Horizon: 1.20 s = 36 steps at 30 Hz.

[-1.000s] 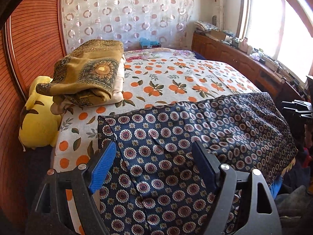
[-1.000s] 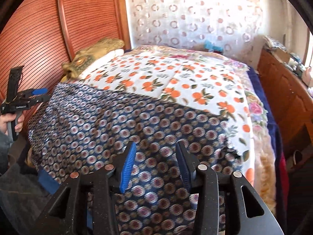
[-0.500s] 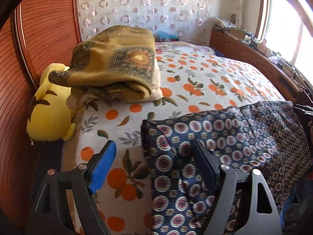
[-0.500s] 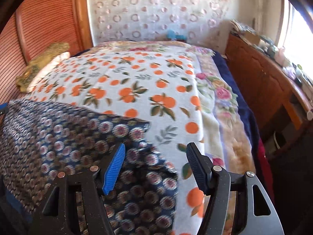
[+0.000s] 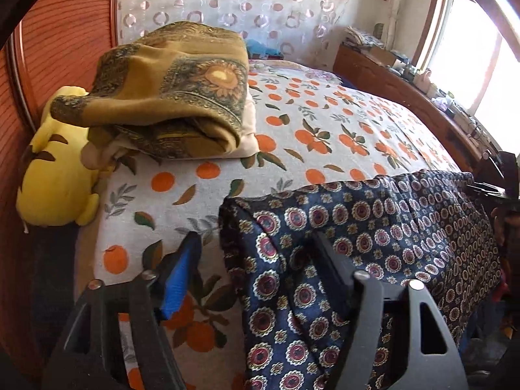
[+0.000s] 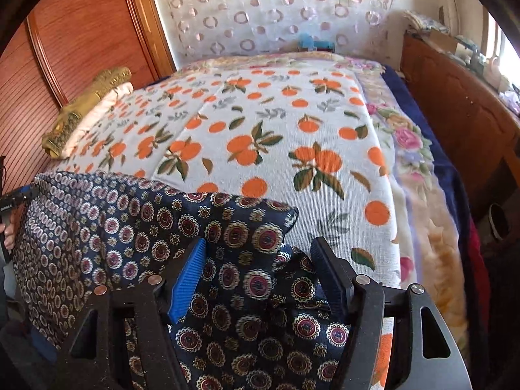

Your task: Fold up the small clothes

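Note:
A navy cloth with round medallion print [image 5: 373,227] lies across the near edge of the bed and hangs over it; it also shows in the right wrist view [image 6: 146,227]. My left gripper [image 5: 256,269] is open, its jaws straddling the cloth's left corner. My right gripper [image 6: 260,276] is open over the cloth's right corner, with fabric between the jaws. Neither gripper is closed on the cloth.
The bed has an orange-print sheet [image 5: 325,130]. A folded olive blanket on a pillow [image 5: 169,97] and a yellow plush toy [image 5: 55,175] lie at the left by the wooden headboard. A wooden ledge [image 6: 455,104] with clutter runs along the right under the window.
Both grippers have moved outward from the middle of the cloth to its two corners, left going left and right going right. Both have stayed open.

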Each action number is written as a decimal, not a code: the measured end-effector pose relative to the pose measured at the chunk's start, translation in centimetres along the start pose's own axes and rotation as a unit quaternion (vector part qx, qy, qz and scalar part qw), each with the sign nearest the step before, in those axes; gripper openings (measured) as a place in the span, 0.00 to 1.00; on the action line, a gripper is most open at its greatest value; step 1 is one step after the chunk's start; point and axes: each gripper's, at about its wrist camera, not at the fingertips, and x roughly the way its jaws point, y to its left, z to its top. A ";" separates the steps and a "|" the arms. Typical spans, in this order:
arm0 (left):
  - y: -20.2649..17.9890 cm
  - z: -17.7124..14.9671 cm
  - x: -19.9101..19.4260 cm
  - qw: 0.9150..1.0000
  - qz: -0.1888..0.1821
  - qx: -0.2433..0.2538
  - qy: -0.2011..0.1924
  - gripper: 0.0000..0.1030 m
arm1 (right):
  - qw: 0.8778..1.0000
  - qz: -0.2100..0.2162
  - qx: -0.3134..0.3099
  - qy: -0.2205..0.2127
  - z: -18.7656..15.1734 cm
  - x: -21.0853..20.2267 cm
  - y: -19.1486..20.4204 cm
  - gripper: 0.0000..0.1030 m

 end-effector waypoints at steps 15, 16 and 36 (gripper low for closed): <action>-2.3 -0.1 -0.5 0.999 -0.003 0.032 0.004 0.06 | 0.998 0.029 -0.050 -0.004 -0.9 0.0 2.7 0.10; -2.6 -0.3 -1.0 0.999 -0.003 0.034 -0.004 0.06 | 0.998 0.033 -0.052 -0.009 -1.2 -0.3 2.9 0.09; -7.7 6.8 -16.1 0.971 -0.011 0.078 -0.224 0.04 | 0.967 0.013 -0.099 -0.236 1.9 -19.6 5.7 0.07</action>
